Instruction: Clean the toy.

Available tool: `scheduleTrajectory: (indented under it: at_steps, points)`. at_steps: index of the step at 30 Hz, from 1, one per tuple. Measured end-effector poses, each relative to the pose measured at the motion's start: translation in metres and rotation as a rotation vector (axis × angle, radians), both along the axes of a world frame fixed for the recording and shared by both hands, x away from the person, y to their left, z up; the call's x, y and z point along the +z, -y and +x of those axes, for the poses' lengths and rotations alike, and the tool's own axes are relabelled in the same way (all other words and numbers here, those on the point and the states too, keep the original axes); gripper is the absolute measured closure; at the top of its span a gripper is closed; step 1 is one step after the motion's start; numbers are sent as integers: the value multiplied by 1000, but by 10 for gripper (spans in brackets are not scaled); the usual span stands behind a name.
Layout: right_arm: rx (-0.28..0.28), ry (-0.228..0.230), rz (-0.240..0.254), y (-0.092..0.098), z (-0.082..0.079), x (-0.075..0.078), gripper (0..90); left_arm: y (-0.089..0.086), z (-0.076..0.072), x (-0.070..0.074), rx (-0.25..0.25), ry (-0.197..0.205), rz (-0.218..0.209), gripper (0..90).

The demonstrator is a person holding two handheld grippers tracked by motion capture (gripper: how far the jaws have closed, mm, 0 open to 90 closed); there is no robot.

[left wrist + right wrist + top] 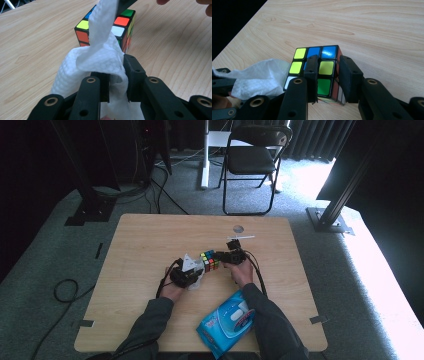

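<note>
Cube: the puzzle cube (210,260) is sitting near the middle of the table (150,235), between your two hands, and you are gripping it now.
Cube handling: it looks rigid and light, with glossy stickered faces that could slip; its layers may twist, so I judge that squeezing two flat opposite faces is safest.
Right gripper: your right gripper (327,75) is closing narrowly on the cube's right-hand column, one jaw lying across the top face and the other on the side face. That is an edge grip, so it may turn under pressure.
Wipe: the white wipe (100,53) is soft, limp and crumpled, draping against the cube's near left side.
Left gripper: your left gripper (117,80) is pinching a bunch of the wipe between nearly closed jaws, just beside the cube.
Wipe pack: a blue pack of wipes (227,320) is lying at the near edge, between your forearms.
Beyond the table: a folding chair (252,157) is standing on the carpet at the far side.
</note>
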State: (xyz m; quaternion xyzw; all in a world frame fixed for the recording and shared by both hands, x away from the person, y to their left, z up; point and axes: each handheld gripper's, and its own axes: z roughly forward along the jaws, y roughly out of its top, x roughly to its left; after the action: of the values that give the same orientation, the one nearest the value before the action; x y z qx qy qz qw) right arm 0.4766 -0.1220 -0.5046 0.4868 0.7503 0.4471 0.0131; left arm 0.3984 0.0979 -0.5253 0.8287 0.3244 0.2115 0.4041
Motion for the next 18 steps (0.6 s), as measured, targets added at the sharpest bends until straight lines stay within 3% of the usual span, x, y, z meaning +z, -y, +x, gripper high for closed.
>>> scheduleTrajectory:
  at_steps: [9, 11, 12, 15, 18]
  points:
    - [-63, -81, 123, 21, 6, -5, 719, -1, -1, 1, -1, 6, -2, 760]
    - [-88, -73, 125, 27, 6, -4, 881, -1, -1, 1, 0, 6, -4, 760]
    - [-116, -73, 79, 30, 6, -3, 894, -1, -1, 0, 0, 6, -3, 759]
    - [-108, -60, -10, 32, 4, -10, 807, -1, -1, 0, -1, 5, -2, 758]
    - [-118, -30, -32, 31, 0, -8, 698, 0, -1, -1, 3, 2, -3, 758]
